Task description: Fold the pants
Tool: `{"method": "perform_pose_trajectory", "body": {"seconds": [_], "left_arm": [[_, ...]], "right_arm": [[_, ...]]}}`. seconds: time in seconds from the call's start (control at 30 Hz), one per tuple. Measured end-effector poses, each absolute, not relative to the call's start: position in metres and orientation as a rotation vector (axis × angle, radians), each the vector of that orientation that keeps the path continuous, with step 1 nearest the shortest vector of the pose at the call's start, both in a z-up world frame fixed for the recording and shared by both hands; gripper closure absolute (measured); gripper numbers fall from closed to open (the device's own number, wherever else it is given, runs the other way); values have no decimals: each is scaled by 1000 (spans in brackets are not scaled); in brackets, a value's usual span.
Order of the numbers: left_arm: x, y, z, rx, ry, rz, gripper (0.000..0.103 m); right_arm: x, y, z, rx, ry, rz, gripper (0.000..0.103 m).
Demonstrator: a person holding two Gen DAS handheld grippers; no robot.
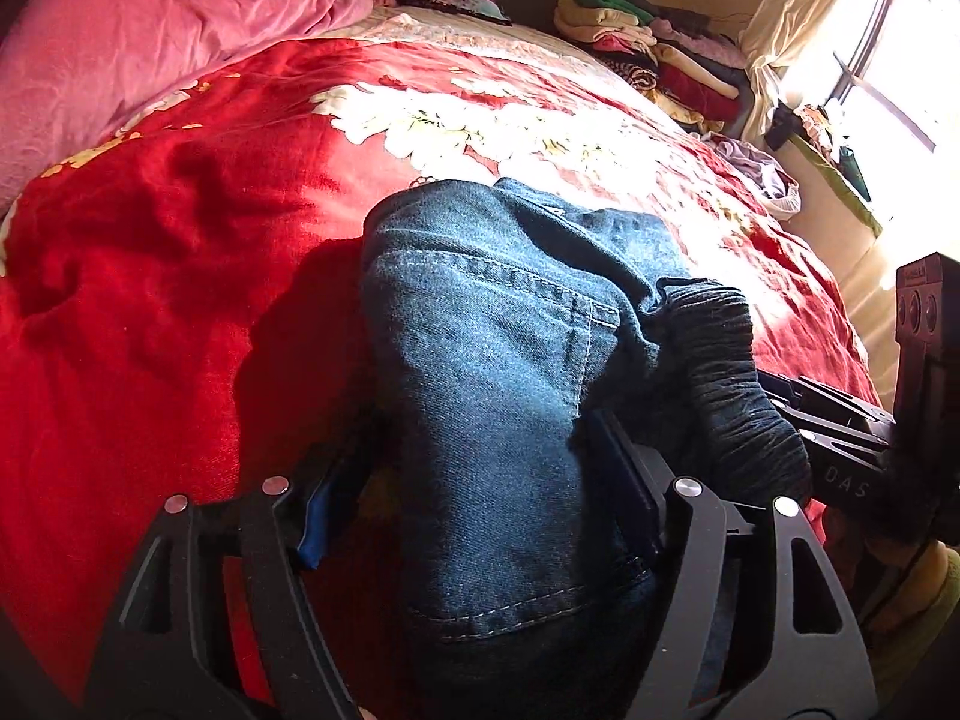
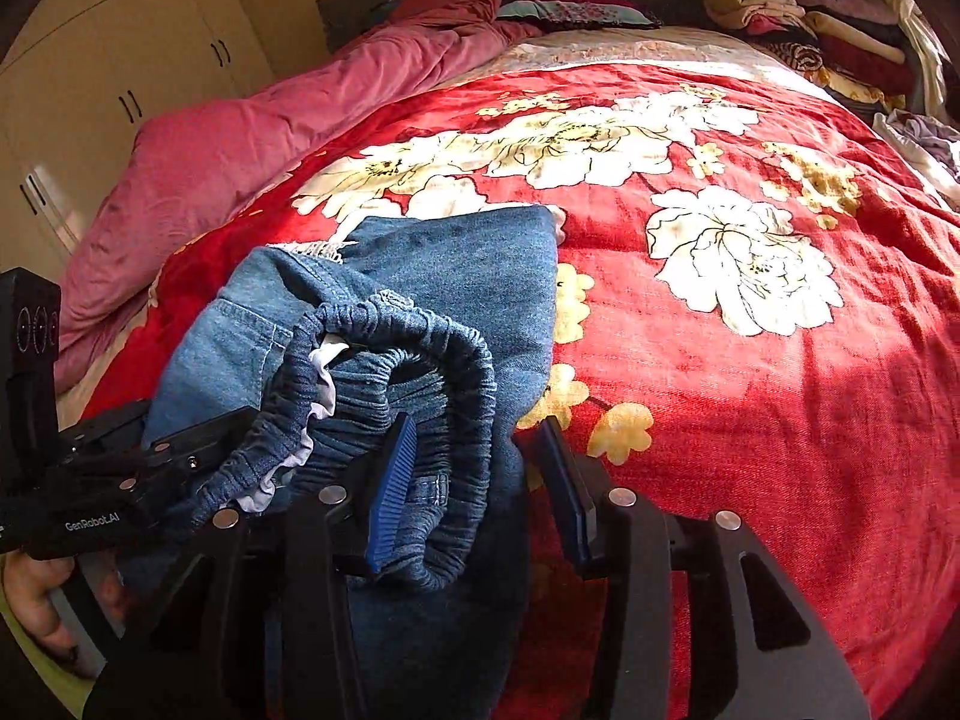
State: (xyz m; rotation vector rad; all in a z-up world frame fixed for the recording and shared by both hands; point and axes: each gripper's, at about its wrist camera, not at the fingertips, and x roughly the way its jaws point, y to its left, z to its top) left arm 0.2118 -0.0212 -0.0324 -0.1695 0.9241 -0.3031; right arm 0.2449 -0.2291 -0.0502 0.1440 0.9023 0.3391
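Observation:
Blue denim pants (image 1: 492, 360) with an elastic waistband (image 2: 396, 384) lie bunched on the red floral blanket (image 1: 150, 276). My left gripper (image 1: 480, 480) straddles the denim with its jaws wide apart, the cloth running between the fingers (image 1: 630, 480). My right gripper (image 2: 474, 480) also has its jaws apart around the waistband end of the pants (image 2: 420, 276), with the blue pad (image 2: 390, 480) against the gathered cloth. The right gripper body shows at the right of the left wrist view (image 1: 840, 426). The left gripper body shows at the left of the right wrist view (image 2: 90, 480).
A pink quilt (image 2: 240, 144) lies along the bed's far left. Stacked folded clothes (image 2: 810, 18) sit at the far right corner, near a curtain and window (image 1: 840, 30). Cream wardrobes (image 2: 120, 60) stand left of the bed.

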Motion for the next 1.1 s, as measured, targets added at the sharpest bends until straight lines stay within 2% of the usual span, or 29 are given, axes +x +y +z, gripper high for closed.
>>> {"method": "perform_pose_trajectory", "body": {"seconds": [0.27, 0.47, 0.63, 0.73, 1.1], "left_arm": [[208, -16, -33, -189, 913, -310, 33], [202, -13, -31, -187, 900, -303, 25], [196, -12, -28, -176, 893, -284, 18], [193, -10, -24, -171, 888, -274, 12], [176, -2, -2, -162, 848, -233, 10]], "right_arm": [[242, -226, -47, 128, 898, 303, 57], [237, -230, -44, 132, 893, 282, 47], [230, -235, -32, 106, 853, 262, 27], [224, -239, -22, 94, 822, 251, 21], [207, -243, 0, 114, 757, 266, 20]]}}
